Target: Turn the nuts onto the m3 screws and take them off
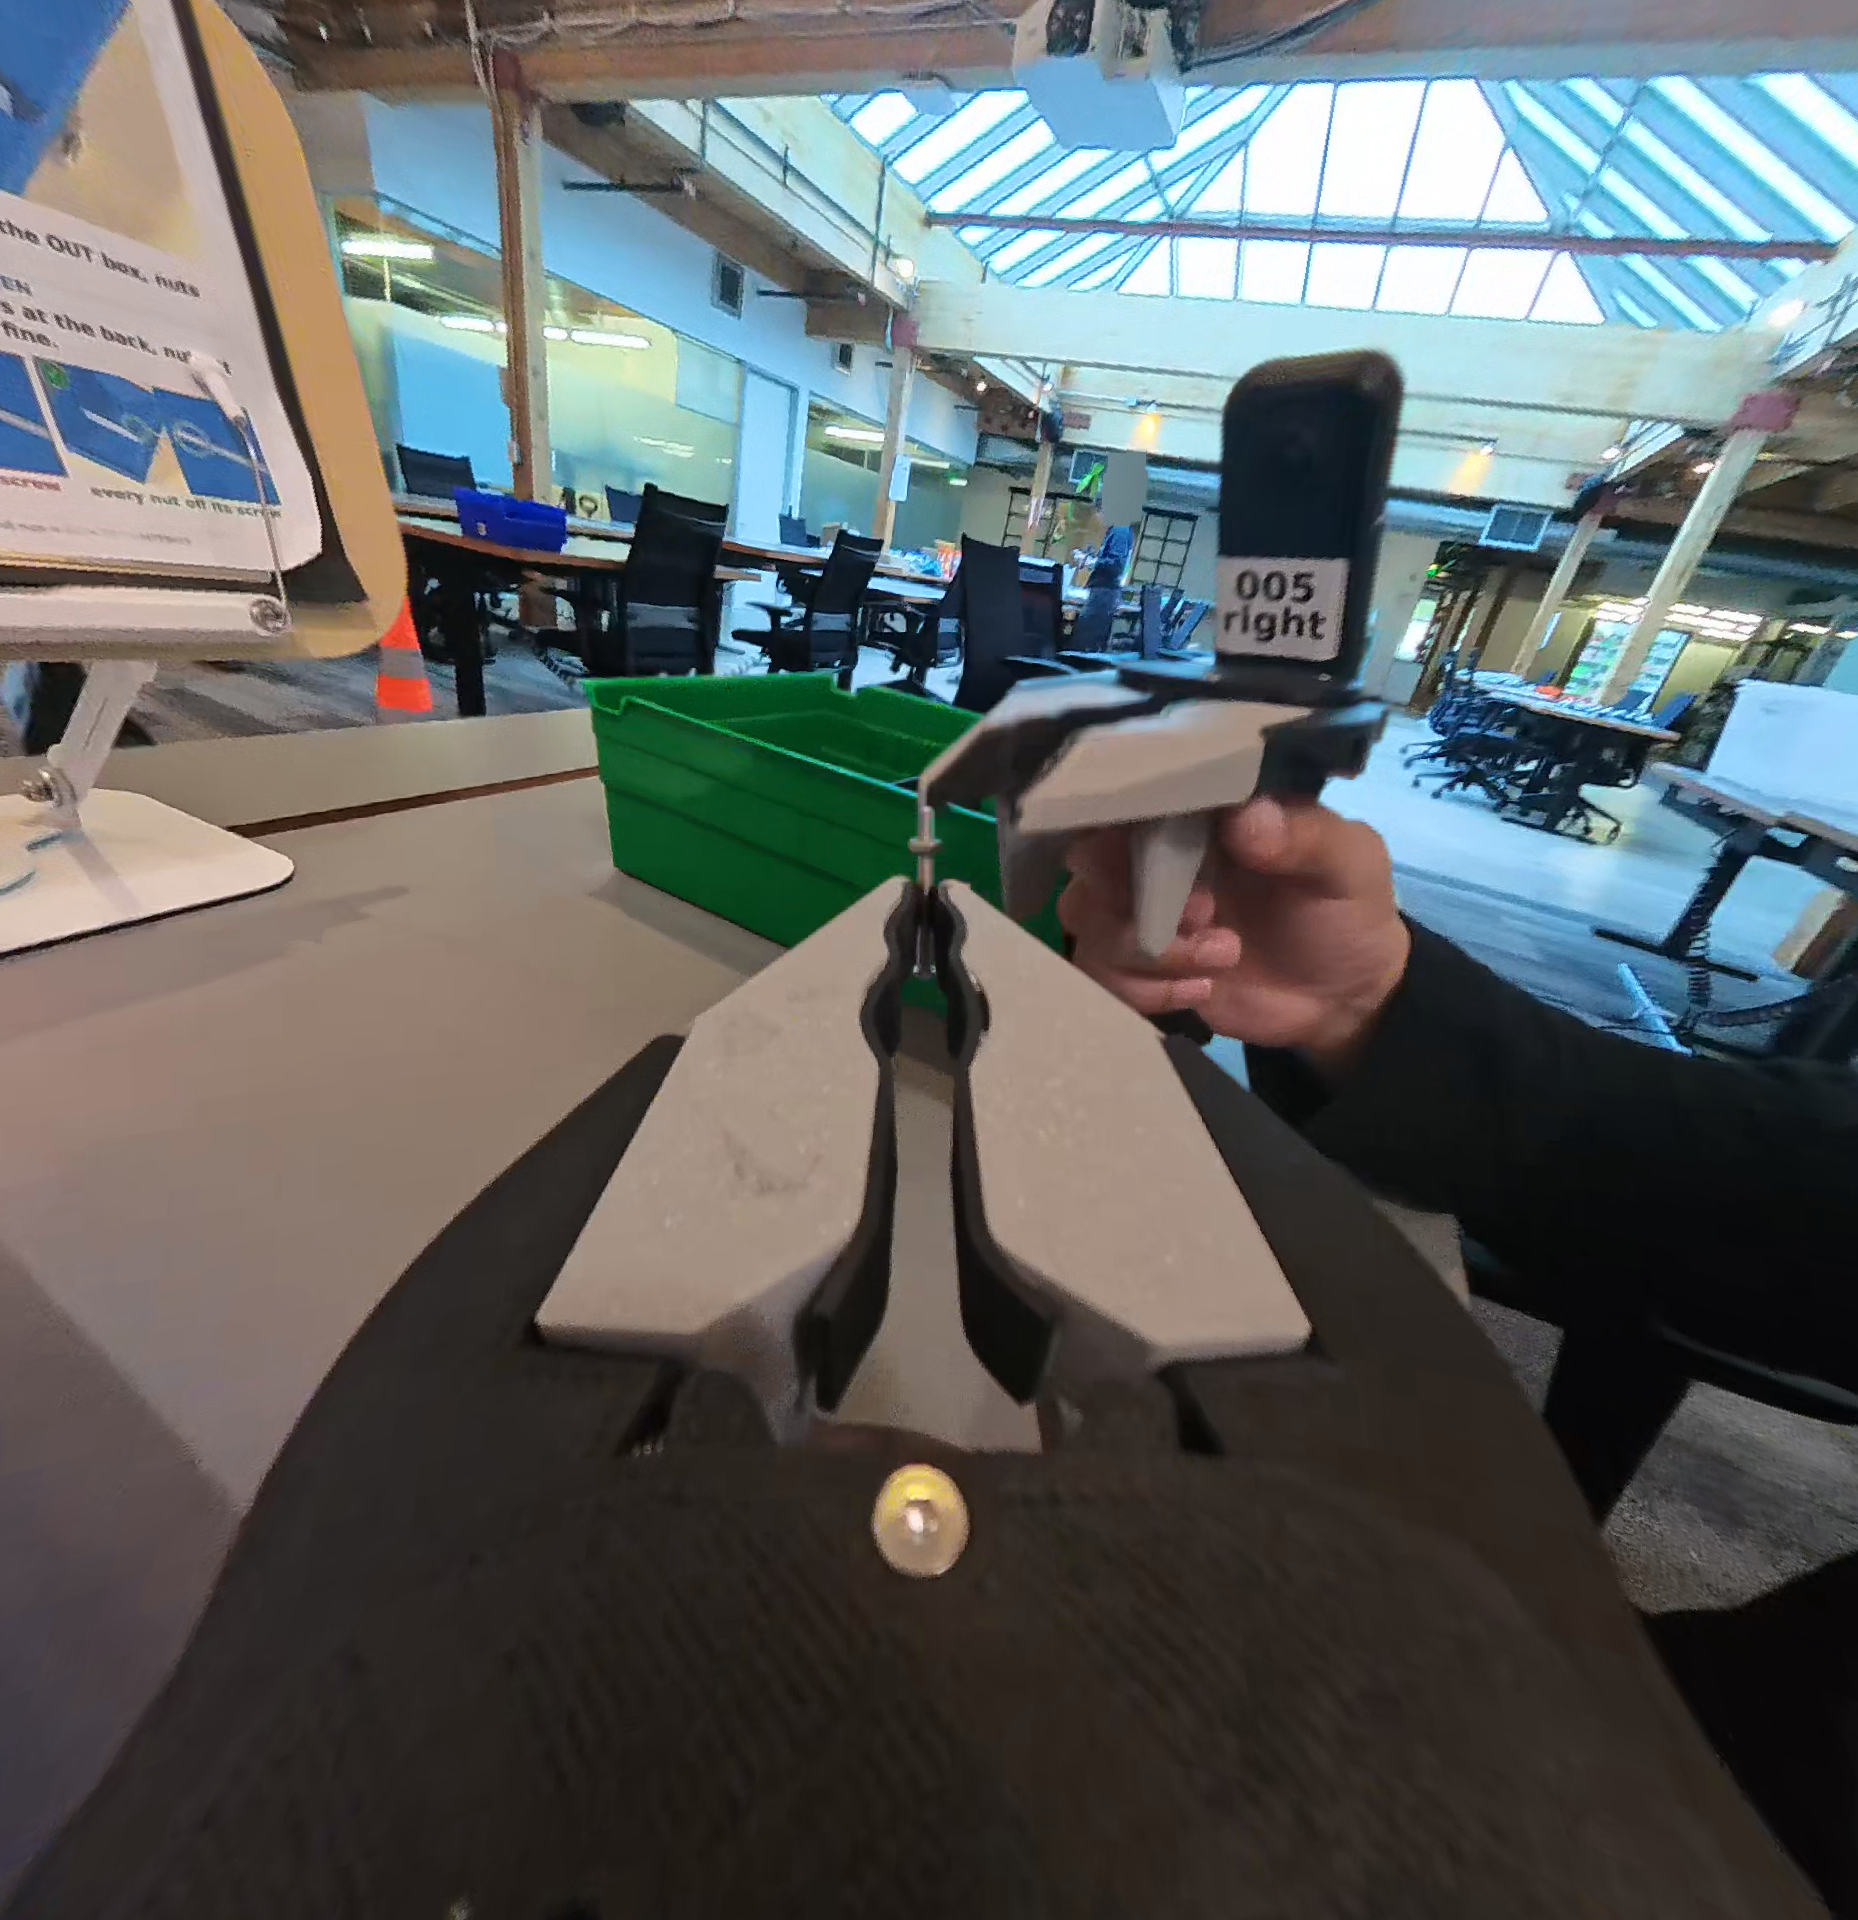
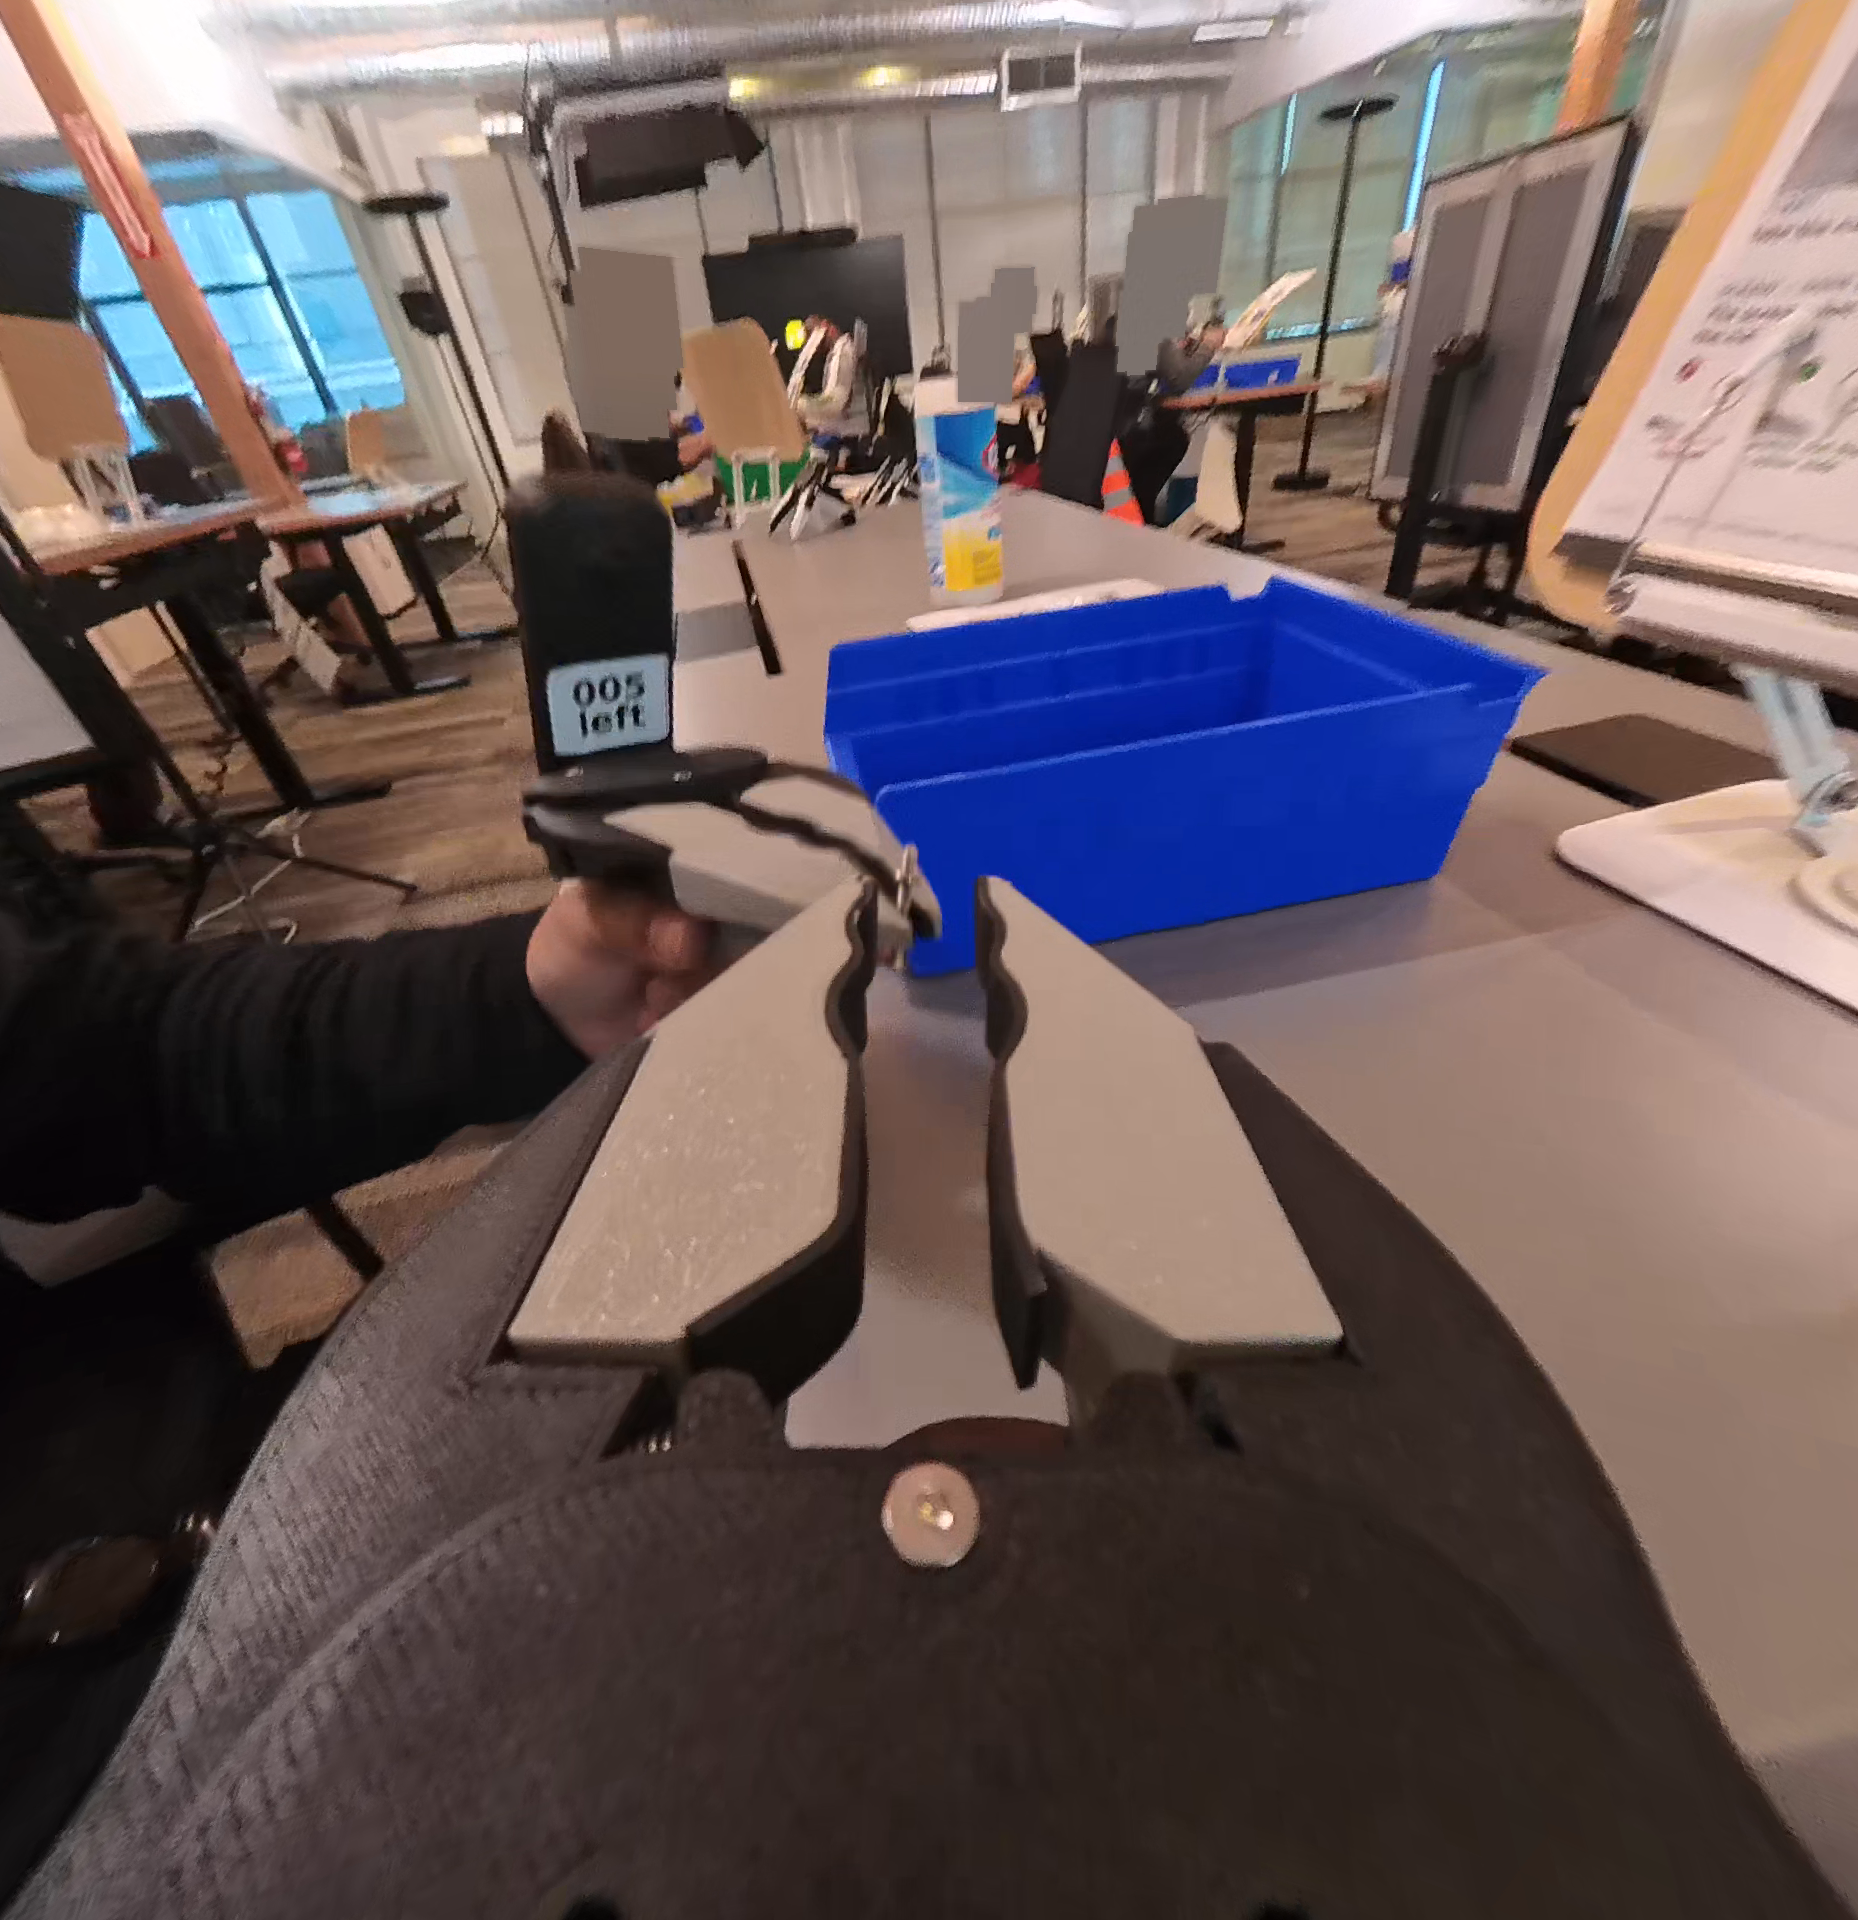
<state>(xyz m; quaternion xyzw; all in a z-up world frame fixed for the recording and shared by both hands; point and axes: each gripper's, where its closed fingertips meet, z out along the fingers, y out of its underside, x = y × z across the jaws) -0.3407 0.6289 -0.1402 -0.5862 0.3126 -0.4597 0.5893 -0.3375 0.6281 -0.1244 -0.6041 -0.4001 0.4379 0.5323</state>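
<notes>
Left gripper (image 1: 923, 920) clenched on thin silver M3 screw (image 1: 922, 883), small nut (image 1: 922, 847) just above; right gripper (image 2: 920, 935) released, risking knocking nut loose, dropping toward grey table (image 1: 437, 935).

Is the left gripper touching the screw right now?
Touching. In the left wrist view the left gripper has its fingers closed on the lower part of the upright screw, with the nut above the fingertips.

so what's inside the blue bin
The blue bin shows only bare blue walls and a lengthwise divider. Its floor is hidden behind the near wall, so any screws or nuts inside cannot be seen.
</notes>
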